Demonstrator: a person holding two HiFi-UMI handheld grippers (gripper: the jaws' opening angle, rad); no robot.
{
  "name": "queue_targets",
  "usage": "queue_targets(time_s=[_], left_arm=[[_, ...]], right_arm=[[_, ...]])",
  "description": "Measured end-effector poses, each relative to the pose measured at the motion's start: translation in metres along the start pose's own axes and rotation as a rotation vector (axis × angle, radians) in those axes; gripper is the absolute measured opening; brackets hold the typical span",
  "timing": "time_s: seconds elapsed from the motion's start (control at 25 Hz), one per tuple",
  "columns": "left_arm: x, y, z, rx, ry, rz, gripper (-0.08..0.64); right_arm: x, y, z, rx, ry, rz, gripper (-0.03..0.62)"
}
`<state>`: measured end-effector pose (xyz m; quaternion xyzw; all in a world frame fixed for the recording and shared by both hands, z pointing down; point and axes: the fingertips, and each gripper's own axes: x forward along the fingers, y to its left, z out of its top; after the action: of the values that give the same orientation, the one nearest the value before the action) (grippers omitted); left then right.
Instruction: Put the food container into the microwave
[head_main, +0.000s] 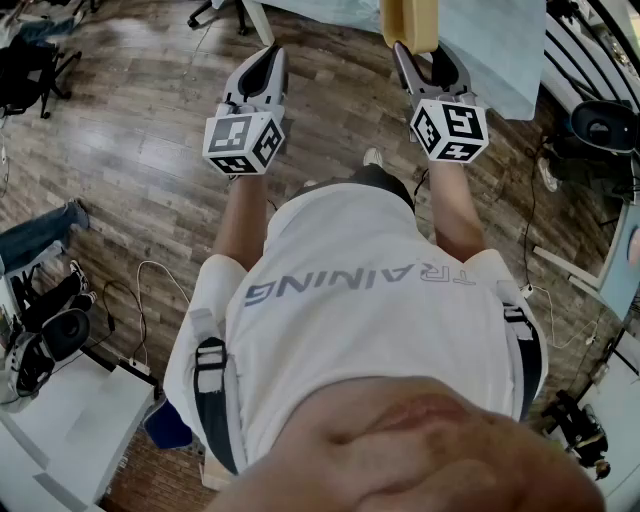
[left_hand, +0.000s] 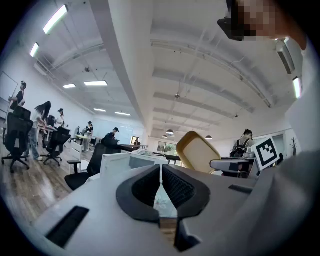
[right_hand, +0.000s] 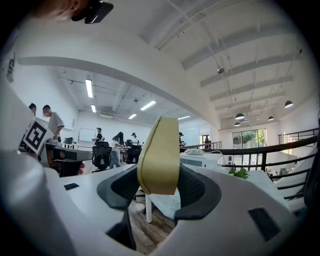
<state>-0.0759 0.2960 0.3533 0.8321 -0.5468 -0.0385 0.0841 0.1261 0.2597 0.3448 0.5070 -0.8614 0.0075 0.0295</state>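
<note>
The right gripper (right_hand: 159, 187) holds the food container (right_hand: 160, 155), a pale yellow one. Its two dark jaws press on the lower edge of it from both sides, and the container stands up on its edge above them. In the head view the right gripper (head_main: 425, 55) is held out in front of the person, and the food container (head_main: 410, 22) is cut off by the top border, so only its lower part shows there. It is in the air, just in front of a table (head_main: 500, 40) with a pale cover.

The left gripper (left_hand: 161, 175) has its jaws closed together; they meet in a thin line and nothing is between them. In the head view the left gripper (head_main: 272, 52) is beside the right one, well apart from it, over the wooden floor (head_main: 140, 150). From the left gripper view the food container (left_hand: 197, 150) is seen tilted at the right.

A white box (left_hand: 130, 162) stands behind the left jaws, partly hidden by them; I cannot tell if it is the microwave. The person's white shirt (head_main: 370, 300) fills the lower head view and hides the legs
</note>
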Motion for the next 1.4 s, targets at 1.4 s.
queue_targets(time_s=[1.4], left_arm=[[0.083,0.052,-0.018,-0.033,0.062,0.013,0.043]], right_arm=[[0.094,-0.040,-0.014,0.042,0.031,0.024,0.238]])
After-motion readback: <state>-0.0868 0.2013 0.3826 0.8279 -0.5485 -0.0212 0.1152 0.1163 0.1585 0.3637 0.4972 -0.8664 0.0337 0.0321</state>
